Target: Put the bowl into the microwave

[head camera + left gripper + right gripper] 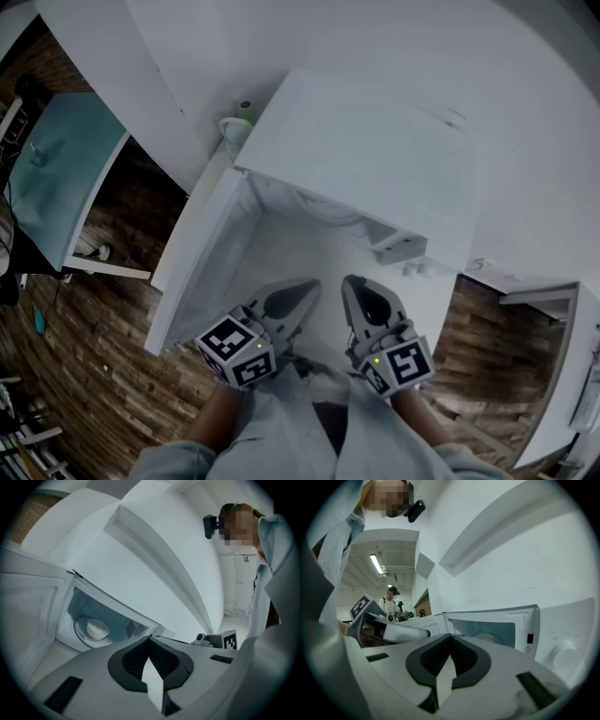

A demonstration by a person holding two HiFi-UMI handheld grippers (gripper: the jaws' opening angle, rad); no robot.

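The small white round bowl (97, 629) sits inside the open white microwave (117, 619), ahead and left of the left gripper (150, 640), seemingly the nearer one. Left and right gripper (451, 638) fingers are closed, empty.

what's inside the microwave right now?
A white bowl sits on the turntable inside the microwave. The cavity's lower right is hidden behind the left tongs.

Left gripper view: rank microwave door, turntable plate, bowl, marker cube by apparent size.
1. microwave door
2. turntable plate
3. bowl and marker cube look alike. The cube sits nearer the camera, so I won't rank them.
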